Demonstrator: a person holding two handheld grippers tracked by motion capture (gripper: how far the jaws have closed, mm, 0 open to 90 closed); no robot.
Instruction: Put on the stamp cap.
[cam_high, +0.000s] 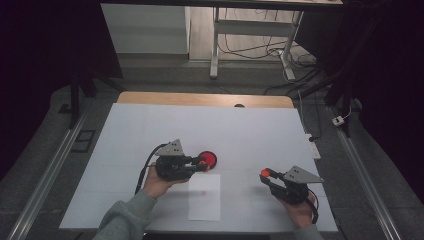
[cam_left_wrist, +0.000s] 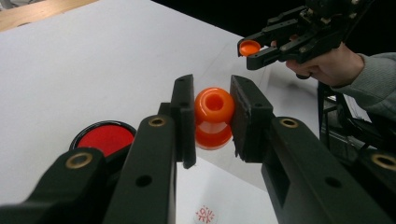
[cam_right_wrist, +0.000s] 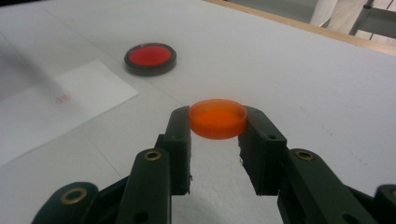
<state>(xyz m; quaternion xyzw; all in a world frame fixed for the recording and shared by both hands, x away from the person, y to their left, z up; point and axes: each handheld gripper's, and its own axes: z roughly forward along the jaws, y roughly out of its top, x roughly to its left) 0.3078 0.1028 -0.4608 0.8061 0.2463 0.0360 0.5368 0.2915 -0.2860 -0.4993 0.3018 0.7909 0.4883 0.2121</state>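
Two hand-held grippers holding the separated parts of a small orange container above the white surface (cam_high: 150, 130).
The left gripper (cam_left_wrist: 214, 116), at frame centre, is clamping its fingers on the round-necked orange plastic bottle (cam_left_wrist: 214, 119), mouth exposed; the right gripper (cam_right_wrist: 217, 122), lower right in the high view, is pinching the shallow orange plastic cap (cam_right_wrist: 217, 118) level, apparently for capping; a red black-rimmed disc (cam_right_wrist: 150, 58) is lying beside a white paper sheet (cam_high: 205, 197).

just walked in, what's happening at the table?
A person holds a claw in each hand over a white table. The left claw is shut on an orange knob-shaped piece with a hole in its top. The right claw is shut on a shallow orange cap, held above the table. A red disc in a black rim and a sheet of paper lie on the table.
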